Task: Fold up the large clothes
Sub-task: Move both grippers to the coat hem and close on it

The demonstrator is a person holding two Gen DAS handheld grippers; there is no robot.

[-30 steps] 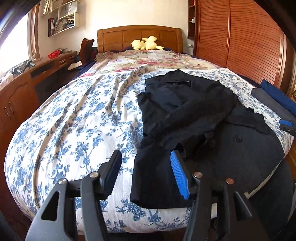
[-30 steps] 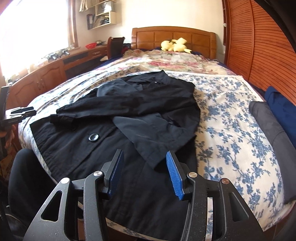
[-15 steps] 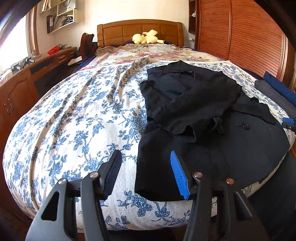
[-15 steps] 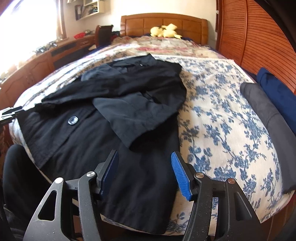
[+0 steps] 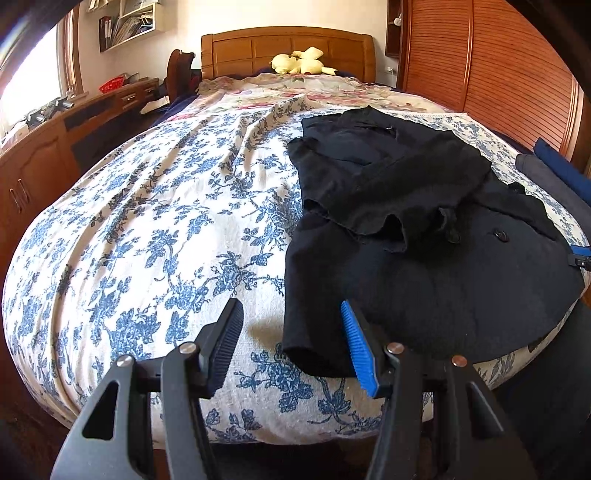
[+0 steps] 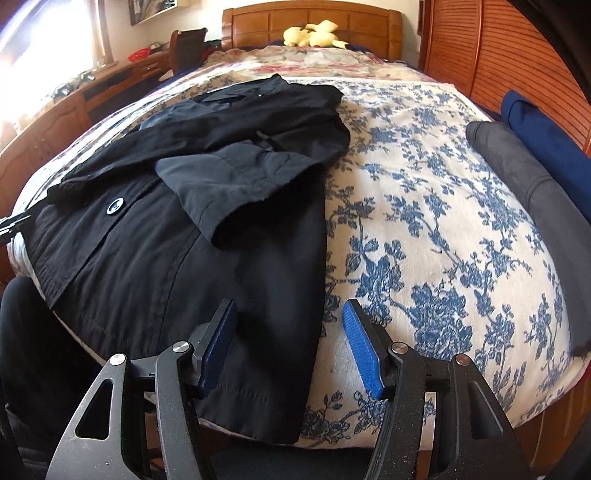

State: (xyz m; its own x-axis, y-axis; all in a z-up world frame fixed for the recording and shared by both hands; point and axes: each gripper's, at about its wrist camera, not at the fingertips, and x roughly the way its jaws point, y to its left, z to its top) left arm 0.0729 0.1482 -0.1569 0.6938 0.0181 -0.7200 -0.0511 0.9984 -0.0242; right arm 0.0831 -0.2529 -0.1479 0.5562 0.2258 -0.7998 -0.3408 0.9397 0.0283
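black coat (image 6: 192,236) on floral bed (image 5: 147,229), both grippers lower than before.
left gripper (image 5: 291,345) wide, empty at the hem corner; right gripper (image 6: 290,345) just widened, empty over the hem.

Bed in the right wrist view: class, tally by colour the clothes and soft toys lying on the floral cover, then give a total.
Black: 1, the coat spread flat with its sleeves folded in.
Grey: 1, the folded garment at the bed's edge.
Navy blue: 1, the folded garment beside the grey one.
Yellow: 1, the plush toy by the headboard.
Total: 4
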